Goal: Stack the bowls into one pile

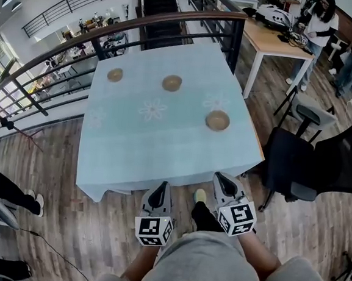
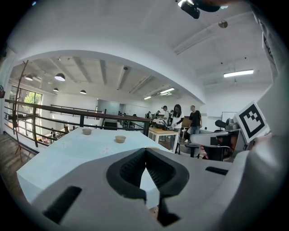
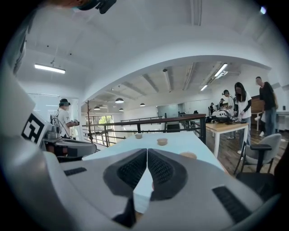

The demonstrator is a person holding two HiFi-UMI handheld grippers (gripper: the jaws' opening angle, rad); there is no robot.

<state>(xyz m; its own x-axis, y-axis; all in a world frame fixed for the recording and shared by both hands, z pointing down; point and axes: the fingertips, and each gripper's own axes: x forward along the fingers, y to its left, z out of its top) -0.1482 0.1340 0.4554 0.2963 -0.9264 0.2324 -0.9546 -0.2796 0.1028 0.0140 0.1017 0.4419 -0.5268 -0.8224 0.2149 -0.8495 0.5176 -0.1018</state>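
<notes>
Clenched and empty, left gripper [image 1: 160, 192] and right gripper [image 1: 222, 184] are hovering bottom centre; I'm seeing nearest bowl [image 1: 217, 120] up-frame, nearer the right one.

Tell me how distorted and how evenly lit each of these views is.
Head view: strong fisheye, the railing bows into an arc; even light on the table, bowls sharp with barely any shadow. Left gripper view: black rounded corners, curved ceiling lines, a strip light blown out. Right gripper view: same vignette and curving, its strip light glaring too.
</notes>
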